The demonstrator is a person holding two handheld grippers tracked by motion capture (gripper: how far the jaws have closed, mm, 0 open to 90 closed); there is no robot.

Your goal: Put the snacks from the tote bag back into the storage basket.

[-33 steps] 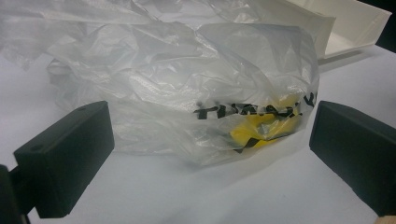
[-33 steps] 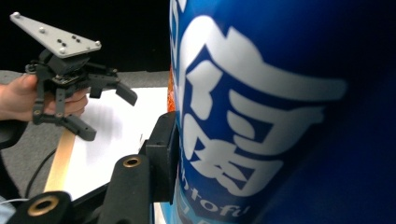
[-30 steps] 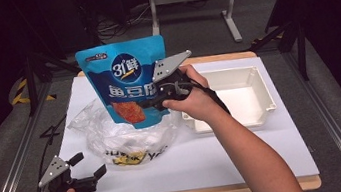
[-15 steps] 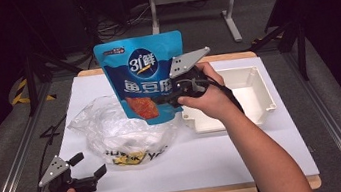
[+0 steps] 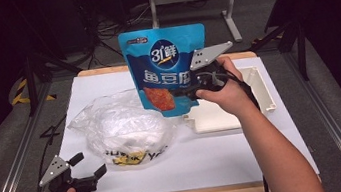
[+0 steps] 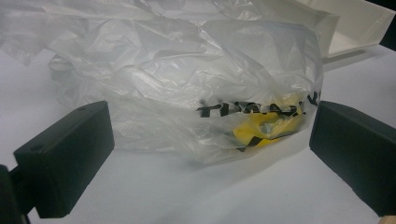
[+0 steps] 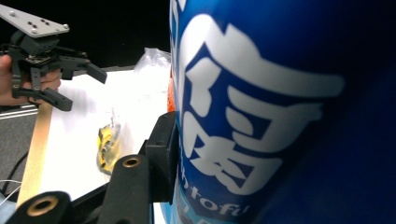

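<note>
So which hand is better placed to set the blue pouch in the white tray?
Right. The right gripper already clamps the blue pouch beside the white tray; the left gripper sits open, across the plastic bag.

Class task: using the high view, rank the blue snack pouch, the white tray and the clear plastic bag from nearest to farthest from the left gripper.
From the left gripper, at the table's near left corner:
1. Clear plastic bag, just ahead of the open jaws.
2. Blue snack pouch, held upright mid-table.
3. White tray, at the far right.

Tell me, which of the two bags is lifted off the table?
The blue snack pouch, clamped in the right gripper; the clear plastic bag lies crumpled on the table.
</note>
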